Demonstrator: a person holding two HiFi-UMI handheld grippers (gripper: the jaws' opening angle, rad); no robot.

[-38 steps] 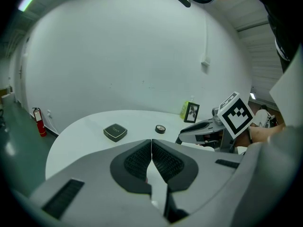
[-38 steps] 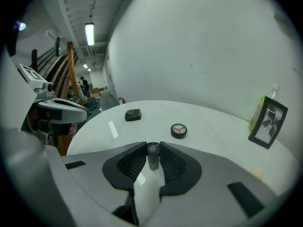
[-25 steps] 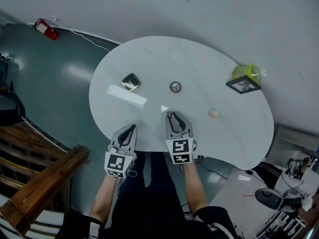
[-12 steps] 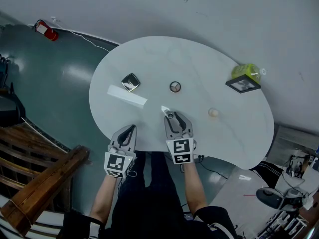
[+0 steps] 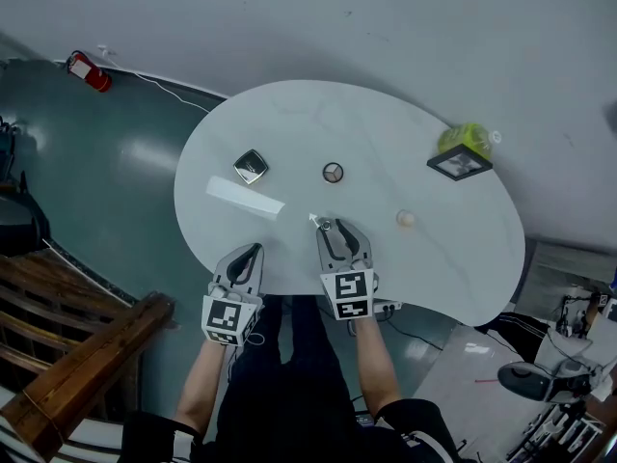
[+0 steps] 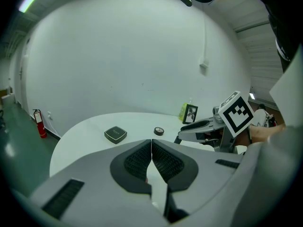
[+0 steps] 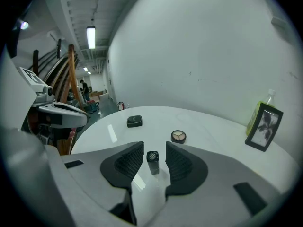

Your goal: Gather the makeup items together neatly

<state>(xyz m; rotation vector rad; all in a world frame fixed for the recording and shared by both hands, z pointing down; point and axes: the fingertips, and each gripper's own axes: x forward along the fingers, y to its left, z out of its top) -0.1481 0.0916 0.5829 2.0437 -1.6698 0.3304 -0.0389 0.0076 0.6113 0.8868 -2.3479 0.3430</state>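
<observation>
A small black lipstick tube stands upright on the white table, between the pads of my right gripper. Those jaws have just been opening, and both pads now stand clear of the tube. This gripper sits near the table's front edge. A round eyeshadow pan lies just beyond it, and a black square compact lies further left. A small beige puff rests to the right. My left gripper hovers at the front edge, shut with nothing in it.
A black photo frame and a green bottle stand at the table's far right. A wall runs behind the table. On the floor to the left are a red fire extinguisher and wooden beams.
The right gripper's jaws have spread apart, leaving the lipstick tube standing free between them. Both hands have stayed where they were.
</observation>
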